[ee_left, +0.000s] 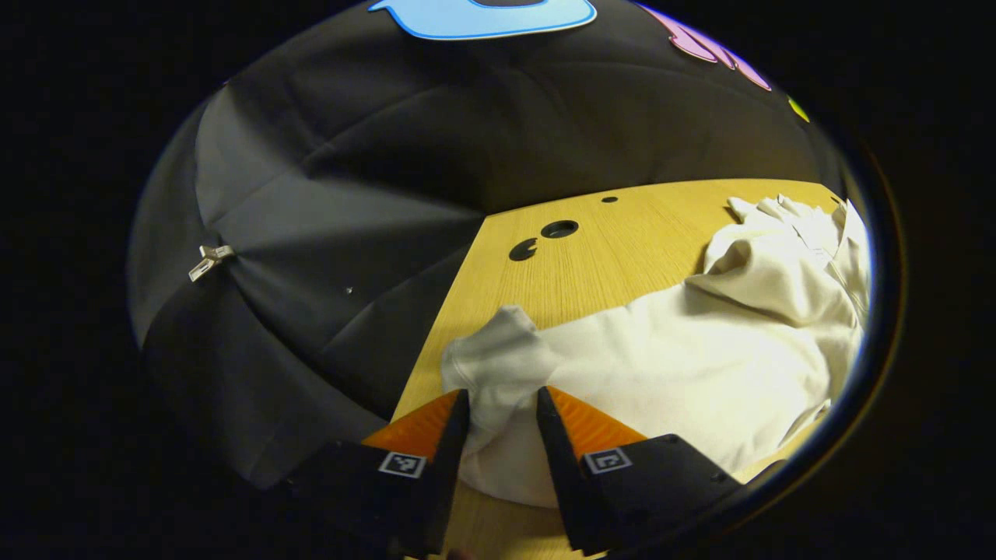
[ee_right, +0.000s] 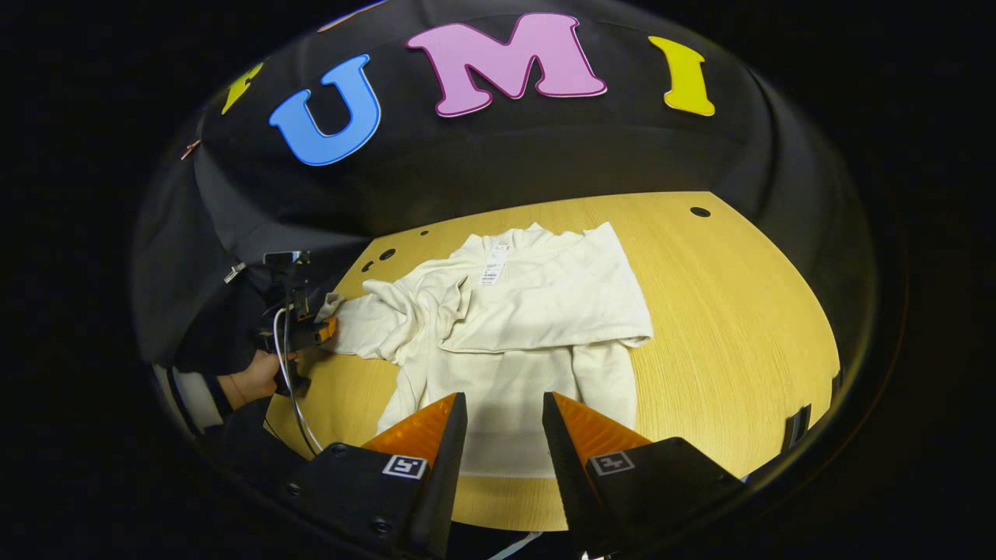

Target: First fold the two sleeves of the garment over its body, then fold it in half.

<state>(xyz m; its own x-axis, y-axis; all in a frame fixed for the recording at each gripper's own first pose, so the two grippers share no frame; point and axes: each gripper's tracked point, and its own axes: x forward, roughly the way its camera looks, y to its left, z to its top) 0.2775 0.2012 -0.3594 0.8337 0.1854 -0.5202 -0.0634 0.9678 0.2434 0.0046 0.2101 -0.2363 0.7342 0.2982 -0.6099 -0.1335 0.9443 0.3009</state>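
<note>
While one sleeve (ee_right: 545,299) lies across the garment (ee_right: 506,389), your left gripper (ee_left: 502,404) straddles the other cuff (ee_left: 494,362) at the table's (ee_right: 739,311) left edge — jaws apart; pinch, carry inward; right gripper (ee_right: 504,408) hovers open.

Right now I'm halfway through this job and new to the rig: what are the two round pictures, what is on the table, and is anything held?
There is no robot arm. A person holds a two-finger gripper in each hand, and a camera rides on each gripper, looking forward along its fingers.

In the left gripper view, the left gripper has its fingers apart around the end of a sleeve of a cream garment on the wooden table. I cannot tell whether they press on it.

In the right gripper view, the right gripper hovers open over the garment's lower edge, holding nothing. One sleeve is already folded across the body. Farther off, a hand holds the left gripper at the other sleeve.
</note>
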